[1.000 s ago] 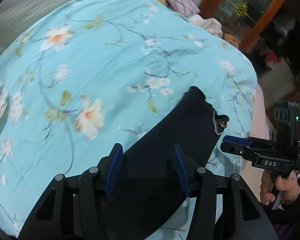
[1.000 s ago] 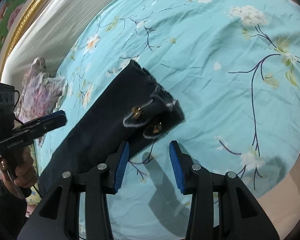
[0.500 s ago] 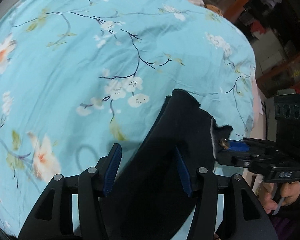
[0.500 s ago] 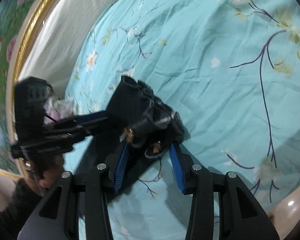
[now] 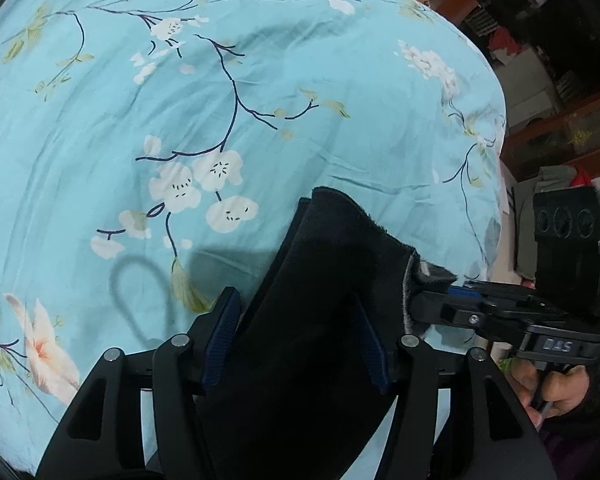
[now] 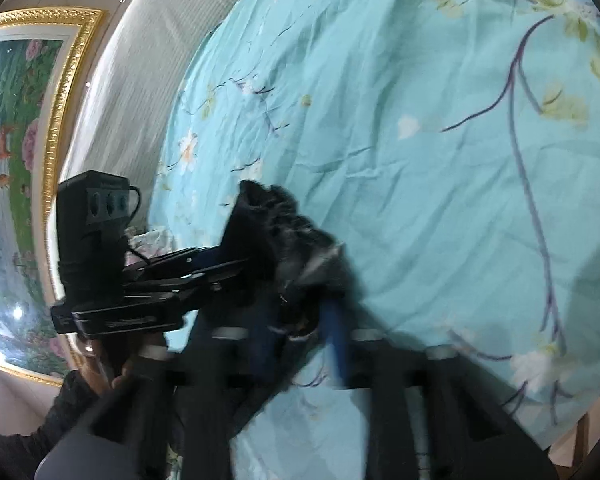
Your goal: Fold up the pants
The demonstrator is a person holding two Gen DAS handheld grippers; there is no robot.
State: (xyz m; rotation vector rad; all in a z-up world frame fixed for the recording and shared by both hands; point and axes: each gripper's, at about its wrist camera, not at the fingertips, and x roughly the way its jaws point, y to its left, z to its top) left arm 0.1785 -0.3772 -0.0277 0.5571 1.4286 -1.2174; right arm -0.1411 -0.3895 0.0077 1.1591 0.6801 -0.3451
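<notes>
A bed takes up nearly all of both views, covered by a turquoise floral bedsheet (image 5: 260,92) with white blossoms and dark branches. Along its far side, in the right wrist view, run a pale ribbed headboard (image 6: 140,80) and a gilt-framed painting (image 6: 16,120).

The dark pants (image 5: 332,288) lie on the near part of the sheet as a long narrow band. The long axis runs from under the left gripper (image 5: 296,340) away towards the middle of the bed, ending in a rough, frayed end (image 5: 352,208). At that end's right corner sits the piece with a pale fuzzy edging and small metal fittings.

Both grippers meet at this same end. The left gripper points steeply down over the band, its blue pads on either side of the cloth; its jaws are opening, with the fabric between them but, as far as the view shows, not pressed. The right gripper (image 6: 304,332) comes in from the side, held by a hand (image 5: 556,384) in a dark sleeve. Its jaws are closing on the corner of the pants, and the left wrist view shows its tips pinching the fuzzy edge there.

So the right gripper looks the nearer, committed one. The fold, I judge, depends on carrying this gripped end back along the band's long axis, towards the part lying under the left gripper.
</notes>
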